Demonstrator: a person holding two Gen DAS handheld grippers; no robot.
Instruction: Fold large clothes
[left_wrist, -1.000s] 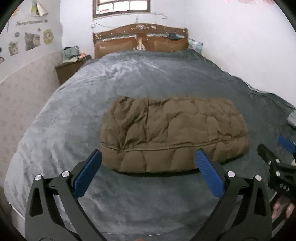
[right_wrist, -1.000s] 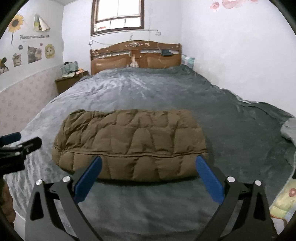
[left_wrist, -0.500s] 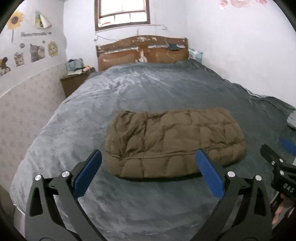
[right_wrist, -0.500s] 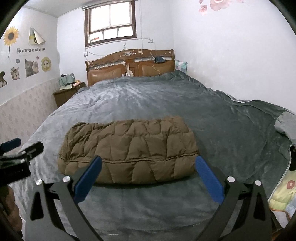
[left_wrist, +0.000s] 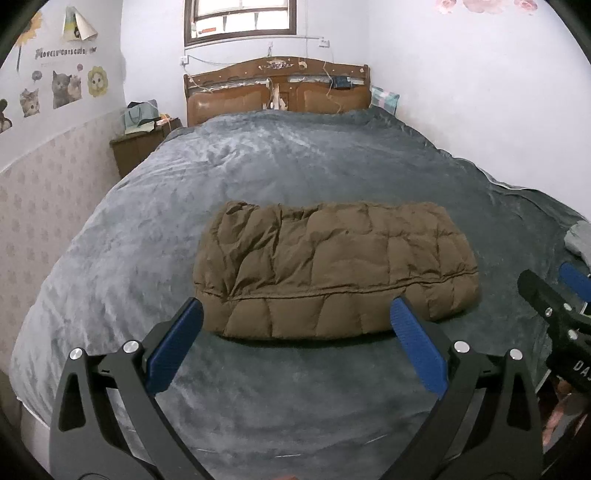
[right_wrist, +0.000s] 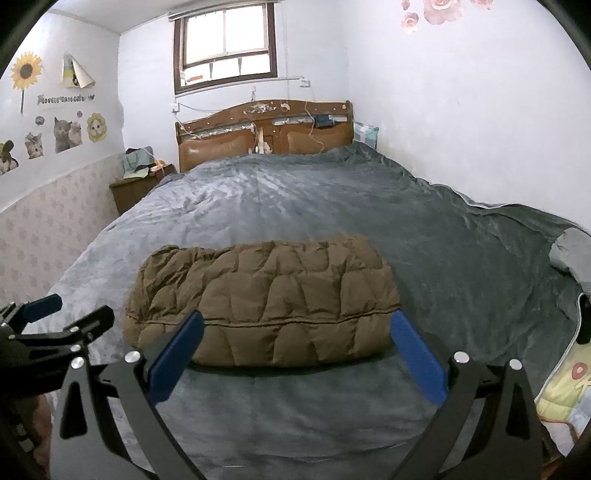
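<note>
Brown quilted jacket lies folded into a thick bundle on the bed, straight ahead of both tools, long axis crosswise to the fingers. Left hand-held gripper: jaws wide apart, nothing held, bundle's near edge just beyond the fingertips, centred between them. Right hand-held gripper: also spread, empty, bundle ahead and slightly toward its left finger. Neither touches the cloth; both look about equally near, so either could reach first. The bundle looks like a finished fold, though I can't tell if another fold is intended. The surface is a grey plush bedcover, soft, so it will likely give under a press. Room: wooden headboard far ahead, window above it, nightstand ahead-left, cat stickers on the left wall.
</note>
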